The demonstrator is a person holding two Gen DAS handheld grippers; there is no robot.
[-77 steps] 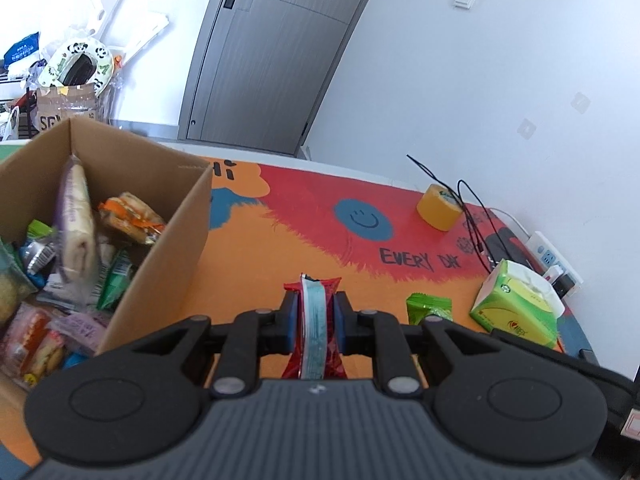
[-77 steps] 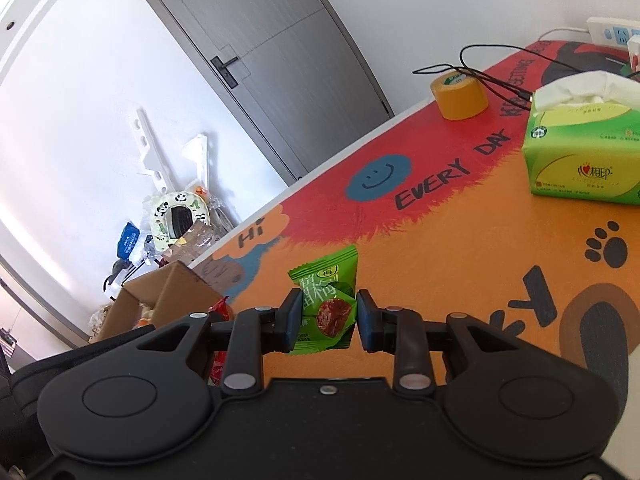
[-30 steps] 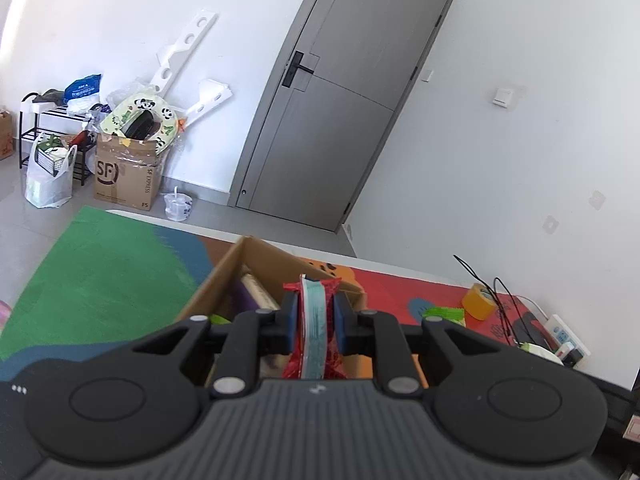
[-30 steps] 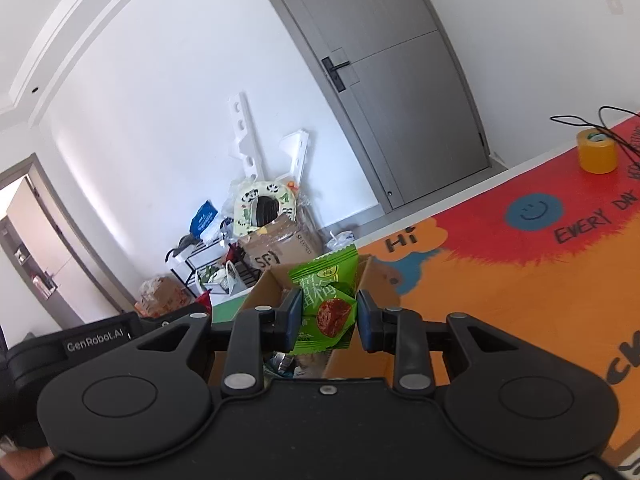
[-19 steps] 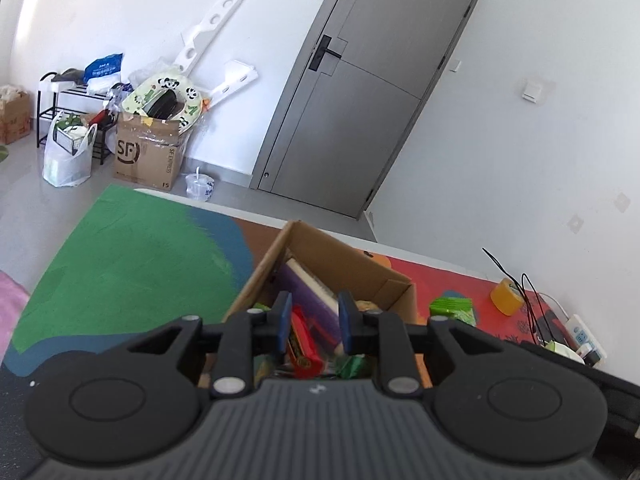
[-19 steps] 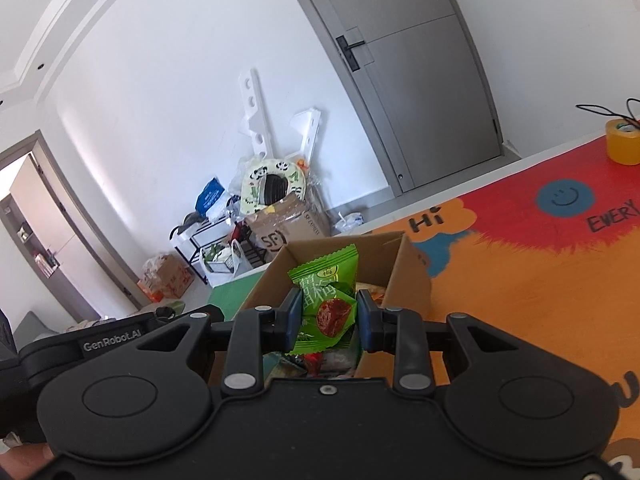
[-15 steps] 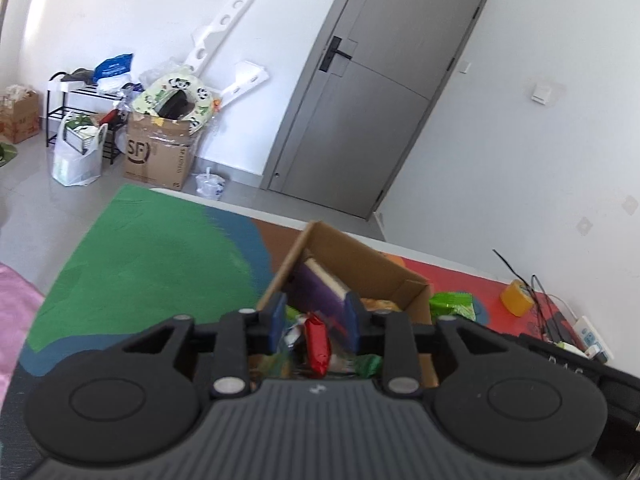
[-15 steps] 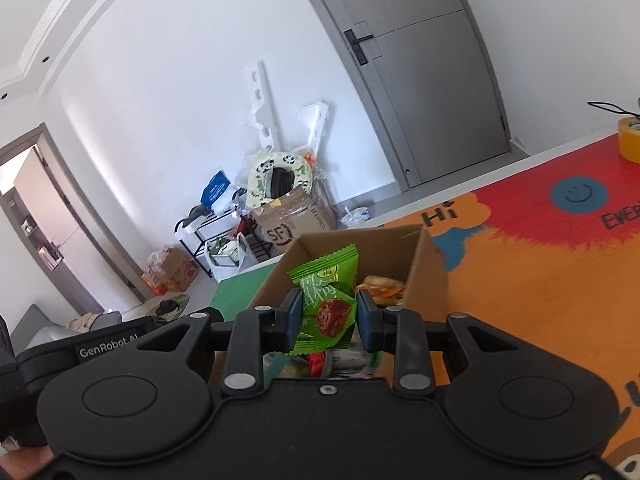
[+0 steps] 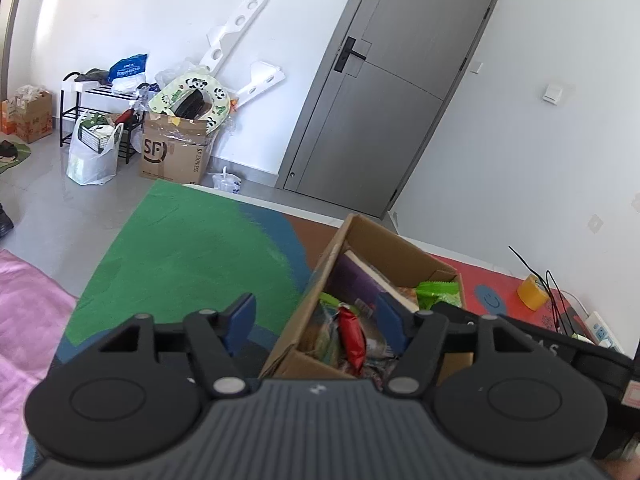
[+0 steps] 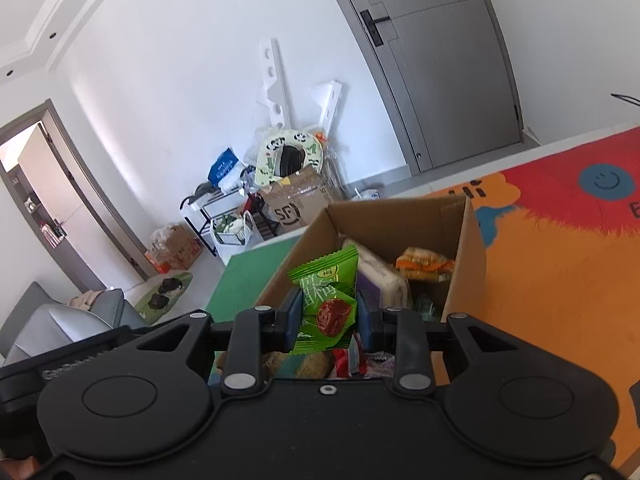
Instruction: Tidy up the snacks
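Note:
A cardboard box full of snack packets stands on the colourful mat. My left gripper is open and empty above the box's near corner; a red snack packet lies inside the box below it. My right gripper is shut on a green plum snack packet and holds it over the same box. The green packet also shows in the left wrist view above the box's far side. A purple packet and an orange packet lie in the box.
A yellow tape roll, black cables and a power strip lie at the mat's far right. Beyond the mat are an SF carton, a shoe rack, bags and a grey door.
My left gripper opened and let the red packet fall into the box, then drew back to the left. My right gripper carried the green packet from the mat to above the box.

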